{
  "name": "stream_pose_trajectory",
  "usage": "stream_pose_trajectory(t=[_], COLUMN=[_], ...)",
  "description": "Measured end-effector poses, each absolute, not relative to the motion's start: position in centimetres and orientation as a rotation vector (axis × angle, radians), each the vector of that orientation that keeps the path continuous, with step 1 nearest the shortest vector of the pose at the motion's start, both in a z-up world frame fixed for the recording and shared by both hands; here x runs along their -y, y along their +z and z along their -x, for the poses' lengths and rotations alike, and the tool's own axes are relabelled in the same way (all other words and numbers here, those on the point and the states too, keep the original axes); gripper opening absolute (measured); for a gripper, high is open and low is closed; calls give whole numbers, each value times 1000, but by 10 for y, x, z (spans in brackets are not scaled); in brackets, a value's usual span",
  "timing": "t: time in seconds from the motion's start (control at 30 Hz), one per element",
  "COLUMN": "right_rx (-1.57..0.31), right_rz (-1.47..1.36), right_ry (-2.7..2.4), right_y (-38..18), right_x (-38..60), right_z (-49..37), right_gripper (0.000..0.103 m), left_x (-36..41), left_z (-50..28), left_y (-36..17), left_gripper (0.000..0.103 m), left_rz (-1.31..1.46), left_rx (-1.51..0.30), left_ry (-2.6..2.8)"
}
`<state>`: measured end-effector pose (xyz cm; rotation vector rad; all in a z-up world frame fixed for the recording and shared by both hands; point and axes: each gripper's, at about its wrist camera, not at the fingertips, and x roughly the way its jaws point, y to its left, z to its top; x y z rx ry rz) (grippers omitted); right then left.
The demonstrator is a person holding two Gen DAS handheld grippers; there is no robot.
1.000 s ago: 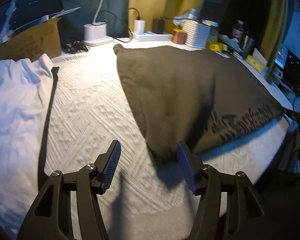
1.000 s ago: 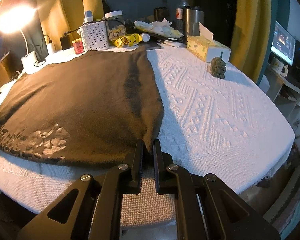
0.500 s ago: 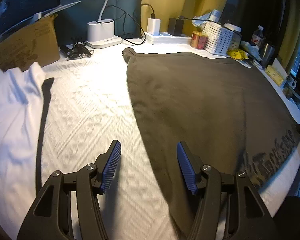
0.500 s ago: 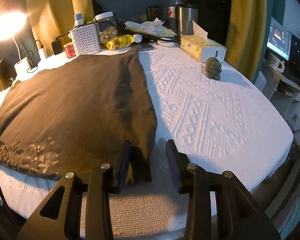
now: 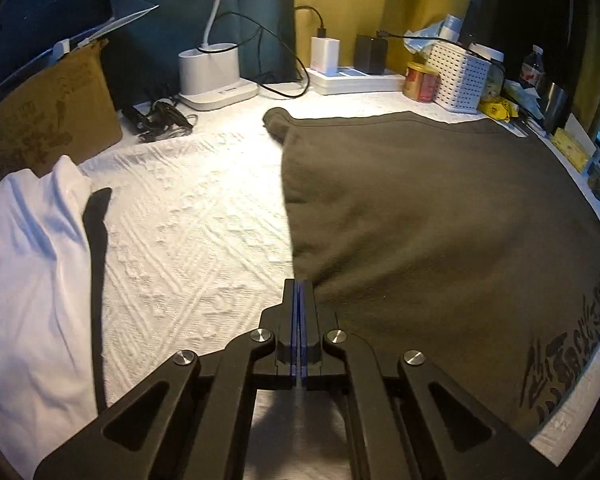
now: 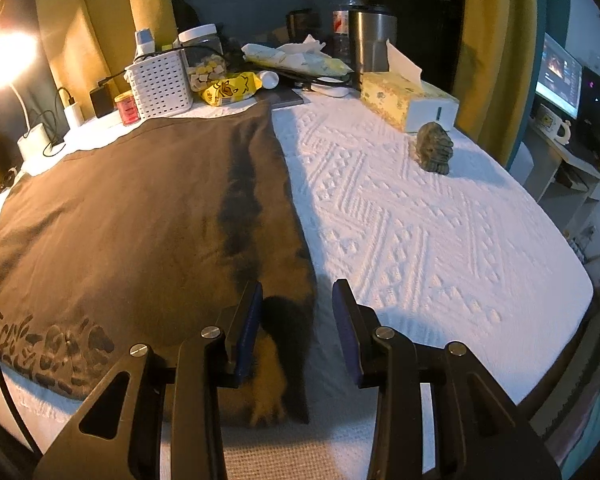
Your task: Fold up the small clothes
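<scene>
Clothes to fold: we have one dark brown shirt [image 5: 440, 216] lying flat in the middle of the bench [image 5: 188, 240], its printed lettering [image 5: 568, 356] near the front right edge in the left view. Our left tool [image 5: 299, 285] is fully closed at the shirt's near left edge; whether it pinches any cloth between the pads, we cannot tell, since the tips sit right where fabric meets the cover. Our right tool [image 6: 296, 304] stands partly open, with the shirt's near right edge lying between the pads but not pressed by them.

We judge the fold as barely begun: the shirt is spread wide, its right side looks doubled over in a long strip, and the main folds are left to do. A white garment [image 5: 28, 280] lies crumpled at the far left, not yet folded.

The shirt looks like soft, matte cotton jersey, limp and lightly rippled. The bench cover is white with a raised woven diamond pattern. A rigid white slotted basket [image 6: 160, 84] stands at the far edge.
</scene>
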<state>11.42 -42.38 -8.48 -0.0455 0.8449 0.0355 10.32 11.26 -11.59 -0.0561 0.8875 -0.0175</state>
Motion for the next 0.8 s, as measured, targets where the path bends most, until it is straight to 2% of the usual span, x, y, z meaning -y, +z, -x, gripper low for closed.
stream_pose_trajectory(t=[0.33,0.37,0.4,0.47,0.5,0.53,0.57,0.6,0.63,0.67,0.8], right_rx=[-859,-859,-858,-855,-854,-853,-850,-846,-843,-840,-840], right_rz=[36,38,40,40,41,43,48,49,50,51,48], right_ry=[28,31,35,44,51,55,59,63,67,70,73], right_y=[-83,-82,-81,-79,-78,-77,-76,-75,-74,-73,-72], right_x=[416,415,413,410,408,406,404,402,401,399,398], right_z=[-108,-107,-106,-104,-102,-101,-98,-96,-93,-89,-77], right_gripper=[39,41,54,70,71,71,71,71,71,71,71], left_x=[-118,-118,-117,-114,-113,-111,-109,-106,-104,-102,-91], left_z=[-98,-96,-94,-87,-84,-81,-76,-71,-68,-62,-50], left_y=[-115,-114,-113,-110,-108,-107,-105,-102,-100,-98,-92], left_gripper=[0,0,0,1,2,10,32,47,72,77,77], left_rz=[98,107,112,118,123,127,130,132,136,145,163], left_rx=[-910,-908,-905,-896,-891,-887,-880,-868,-858,-837,-819], left_ry=[-13,-17,-16,-8,-10,-13,-18,-18,-17,-13,-38])
